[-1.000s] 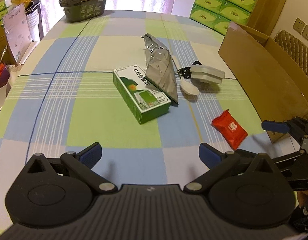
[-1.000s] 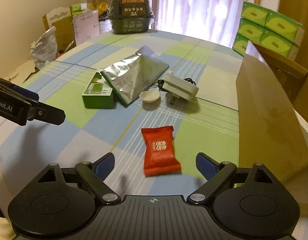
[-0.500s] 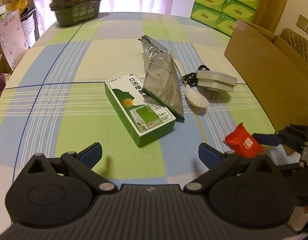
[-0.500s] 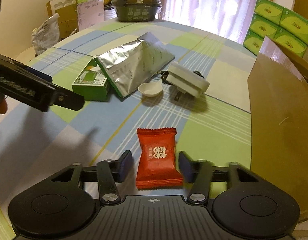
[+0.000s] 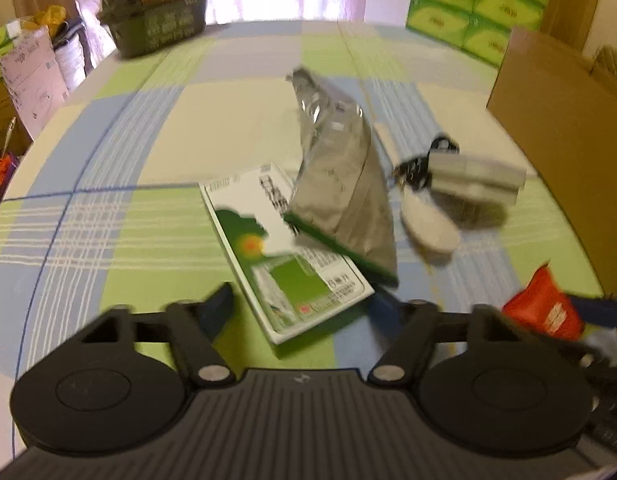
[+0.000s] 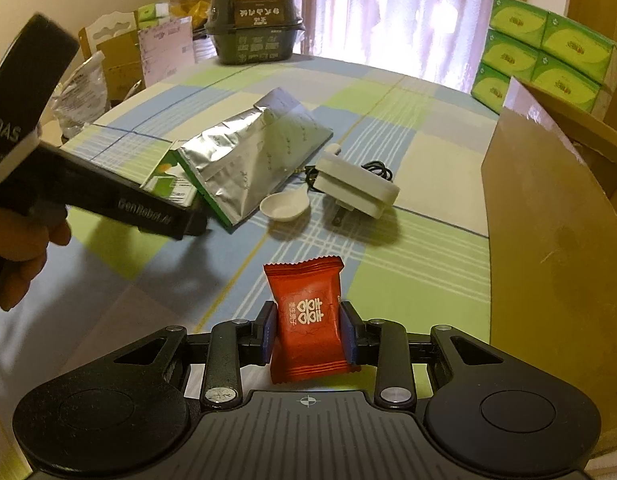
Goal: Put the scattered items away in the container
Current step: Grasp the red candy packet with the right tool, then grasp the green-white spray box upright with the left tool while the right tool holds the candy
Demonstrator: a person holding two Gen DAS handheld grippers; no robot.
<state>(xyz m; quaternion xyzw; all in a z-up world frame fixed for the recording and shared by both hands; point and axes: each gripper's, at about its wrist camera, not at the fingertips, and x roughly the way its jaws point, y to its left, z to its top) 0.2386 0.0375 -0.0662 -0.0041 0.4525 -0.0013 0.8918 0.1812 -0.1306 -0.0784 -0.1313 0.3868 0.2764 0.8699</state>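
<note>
Fingers (image 6: 268,330) of our right gripper (image 6: 307,330) pinch a red sachet (image 6: 308,316) by its lower half, held above the checked desk (image 6: 420,276) just beside the carton (image 6: 556,248) on the right. Our left gripper (image 5: 304,306) hangs with its fingers spread either side of the near end of a green box (image 5: 284,256), which lies flat with a foil pouch (image 5: 340,184) overlapping its far corner.

We judge the sachet could slip: the wrapper is slick and soft, gripped only across its middle, and a quick swing toward the carton might shake it loose or catch it on the tall wall. Closing on the box could also drag the pouch along with it, and that in turn may nudge the spoon (image 6: 286,208) and the charger (image 6: 356,186) lying just past it.

The left view is smeared by motion, so we cannot read how near those fingers are to the box's sides. The carton's inside is hidden from both cameras; only its outer wall and a flap show. The charger's cable is mostly behind its body, and the box is half covered by the left gripper in the right view.
</note>
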